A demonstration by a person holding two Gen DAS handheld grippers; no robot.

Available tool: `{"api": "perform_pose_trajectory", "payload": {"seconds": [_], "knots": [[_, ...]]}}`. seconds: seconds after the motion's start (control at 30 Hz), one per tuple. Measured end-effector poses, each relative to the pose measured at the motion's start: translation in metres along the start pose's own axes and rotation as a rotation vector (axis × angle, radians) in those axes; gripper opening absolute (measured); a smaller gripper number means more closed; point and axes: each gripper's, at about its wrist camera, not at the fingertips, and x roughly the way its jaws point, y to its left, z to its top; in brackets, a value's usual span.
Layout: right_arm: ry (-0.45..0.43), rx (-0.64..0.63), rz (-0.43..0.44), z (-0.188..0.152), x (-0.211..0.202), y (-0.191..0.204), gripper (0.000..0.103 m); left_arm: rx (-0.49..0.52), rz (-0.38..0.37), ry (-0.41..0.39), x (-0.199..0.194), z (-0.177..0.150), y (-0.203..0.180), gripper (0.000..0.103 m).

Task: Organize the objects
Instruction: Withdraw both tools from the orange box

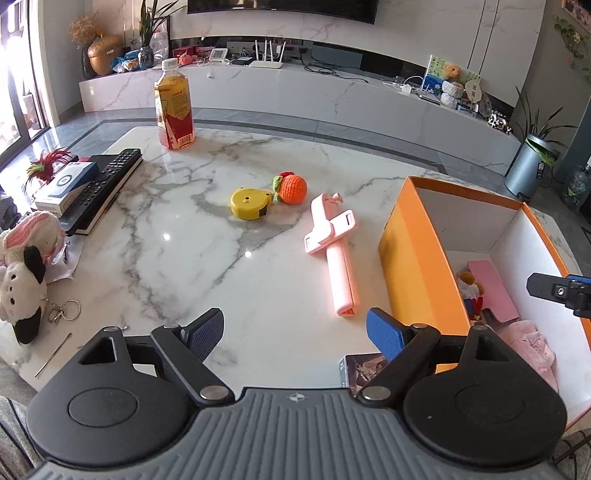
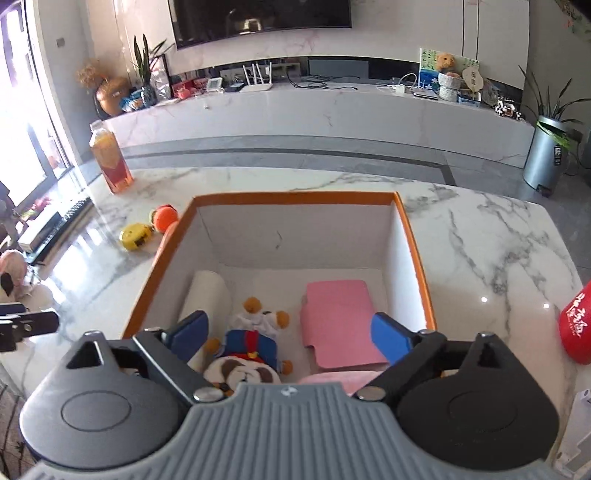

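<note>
Here, right gripper (image 2: 290, 330) jaws apart above orange box (image 2: 413, 236)

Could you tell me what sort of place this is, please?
Most likely a home living room: a wall-mounted dark television above a long white marble media console, and a marble-topped coffee table with a black remote control.

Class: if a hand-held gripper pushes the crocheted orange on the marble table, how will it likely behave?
The crocheted orange looks round, so it may roll. Its yarn surface probably squashes softly and grips well. It seems light.
</note>
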Motion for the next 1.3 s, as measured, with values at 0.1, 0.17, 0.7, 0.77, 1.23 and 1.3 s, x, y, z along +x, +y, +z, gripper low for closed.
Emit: {"api": "perform_pose_trajectory", "payload": {"seconds": [0.1,0.17,0.7,0.77,1.23,1.3], "knots": [[0.018,0.029,0.018,0.002,0.003,0.006,0.101,0.083,0.102,-0.069,-0.004,-0.006,-0.006,0.1],[0.028,0.037,0.049,0.002,0.003,0.011,0.101,0.174,0.178,-0.101,-0.005,-0.009,-0.013,0.1],[0.038,-0.066,0.202,0.011,-0.011,0.101,0.102,0.264,0.073,-0.095,-0.013,-0.005,0.001,0.101],[0.067,-0.12,0.194,0.016,0.001,0.119,0.102,0.276,0.08,-0.088,-0.009,-0.006,0.006,0.101],[0.273,-0.036,0.186,0.014,0.036,0.138,0.102,0.225,0.06,-0.084,-0.01,0.001,0.046,0.101],[0.273,0.024,0.194,0.019,0.036,0.134,0.101,0.183,0.062,-0.091,-0.014,0.004,0.057,0.101]]}}
